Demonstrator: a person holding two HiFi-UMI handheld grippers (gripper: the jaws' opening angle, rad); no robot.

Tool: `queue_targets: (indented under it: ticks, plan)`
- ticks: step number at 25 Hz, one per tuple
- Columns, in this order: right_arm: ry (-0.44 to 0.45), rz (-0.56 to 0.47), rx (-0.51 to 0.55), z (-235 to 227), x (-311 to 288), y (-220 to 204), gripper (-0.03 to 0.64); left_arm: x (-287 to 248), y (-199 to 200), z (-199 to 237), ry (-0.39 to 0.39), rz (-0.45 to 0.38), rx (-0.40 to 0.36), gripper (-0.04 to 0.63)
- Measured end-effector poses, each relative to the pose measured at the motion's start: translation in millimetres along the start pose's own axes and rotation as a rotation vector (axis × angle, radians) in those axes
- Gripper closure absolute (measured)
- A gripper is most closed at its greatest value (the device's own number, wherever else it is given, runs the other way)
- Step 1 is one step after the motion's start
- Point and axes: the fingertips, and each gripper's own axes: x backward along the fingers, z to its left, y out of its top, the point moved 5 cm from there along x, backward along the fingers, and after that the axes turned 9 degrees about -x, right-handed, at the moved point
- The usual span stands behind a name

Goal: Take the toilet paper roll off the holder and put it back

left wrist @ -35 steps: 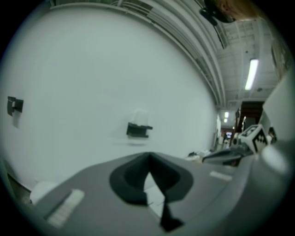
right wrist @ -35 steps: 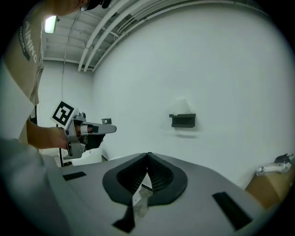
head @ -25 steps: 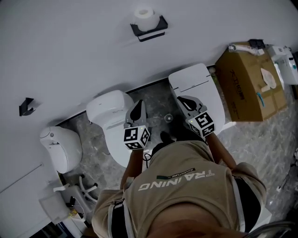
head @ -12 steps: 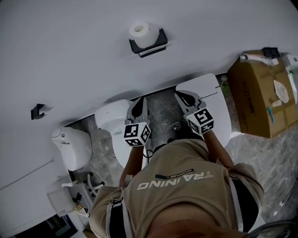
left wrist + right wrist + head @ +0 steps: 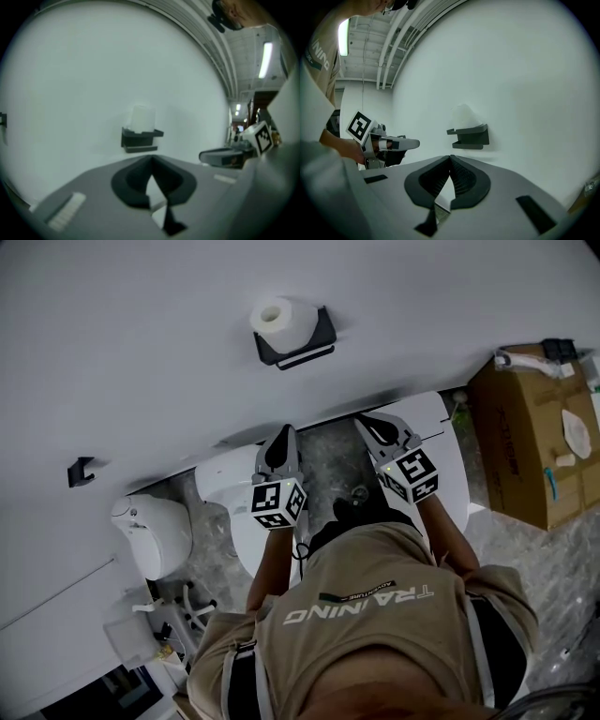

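A white toilet paper roll (image 5: 275,317) stands in a black holder (image 5: 302,339) fixed to the white wall; the roll (image 5: 141,118) and holder (image 5: 139,139) show ahead in the left gripper view, and the roll (image 5: 465,116) and holder (image 5: 471,137) in the right gripper view too. My left gripper (image 5: 279,440) points at the wall below the holder, jaws shut and empty. My right gripper (image 5: 373,425) is beside it, to the right, also shut with nothing held. Both are well short of the roll.
Below the wall stand a white toilet (image 5: 223,486), a second white toilet (image 5: 446,446) to the right and a small urinal-like fixture (image 5: 150,533) at left. A cardboard box (image 5: 534,442) sits at right. A black hook (image 5: 81,471) is on the wall at left.
Both grippers have moved up toward the wall and holder. The view has shifted, so the roll and holder sit lower in the head view.
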Motion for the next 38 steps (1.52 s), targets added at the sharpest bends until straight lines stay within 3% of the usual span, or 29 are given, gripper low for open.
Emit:
queue_targets:
  ticks: [6,17,18,19,20,23,30,38]
  plan:
    - [-0.015,-0.032,0.031,0.0,-9.0,19.7,0.606,-19.1,16.8,-1.9,-0.079,-0.051,-0.035,0.590]
    - [-0.049,-0.072,-0.004,-5.5,-13.2,32.4,0.604,-58.7,74.3,30.3,-0.114,-0.168,-0.063,0.588]
    - [-0.054,-0.072,-0.002,-6.4,-13.2,32.9,0.606,-64.2,80.1,33.1,-0.122,-0.176,-0.054,0.490]
    - [-0.060,-0.072,0.001,-7.6,-13.1,33.4,0.606,-70.2,85.4,35.6,-0.131,-0.180,-0.043,0.307]
    - [-0.065,-0.073,0.002,-8.9,-12.9,33.9,0.605,-76.0,90.3,37.0,-0.142,-0.182,-0.037,0.171]
    - [-0.075,-0.076,-0.001,-13.7,-10.8,34.9,0.605,-89.5,101.3,36.4,-0.168,-0.181,-0.047,0.172]
    - [-0.083,-0.077,-0.006,-23.3,-9.8,37.9,0.605,-128.8,107.9,50.4,-0.109,-0.110,-0.086,0.172]
    - [-0.075,-0.042,0.010,-30.6,-13.4,34.8,0.605,-163.8,114.0,54.7,-0.081,-0.095,-0.088,0.172]
